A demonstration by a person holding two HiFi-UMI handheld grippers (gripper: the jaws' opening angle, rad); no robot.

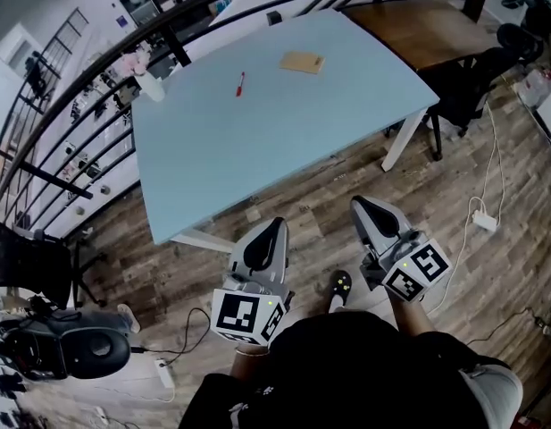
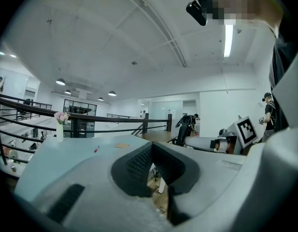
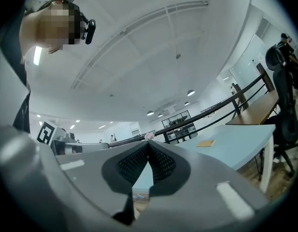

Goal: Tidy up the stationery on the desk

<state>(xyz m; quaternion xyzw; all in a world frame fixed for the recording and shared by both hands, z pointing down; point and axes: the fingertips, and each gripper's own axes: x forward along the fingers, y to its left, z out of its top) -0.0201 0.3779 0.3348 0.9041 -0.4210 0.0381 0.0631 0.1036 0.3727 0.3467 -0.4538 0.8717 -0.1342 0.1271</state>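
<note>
I hold left gripper (image 1: 277, 224) and right gripper (image 1: 359, 203) about level over the floor, short of the desk (image 1: 275, 150). Both have jaws together and empty. Red pen (image 1: 240, 83) and brown pad (image 1: 302, 62) lie on its far side, near the vase (image 1: 151, 86).

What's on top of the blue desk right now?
On the desk: a red pen, a brown pad and a flower vase at its edge. Anything beneath the pad is covered.

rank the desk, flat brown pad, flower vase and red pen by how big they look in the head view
1. light blue desk, by far the largest
2. flat brown pad and flower vase: they look about alike, so unranked
3. red pen, smallest
</note>
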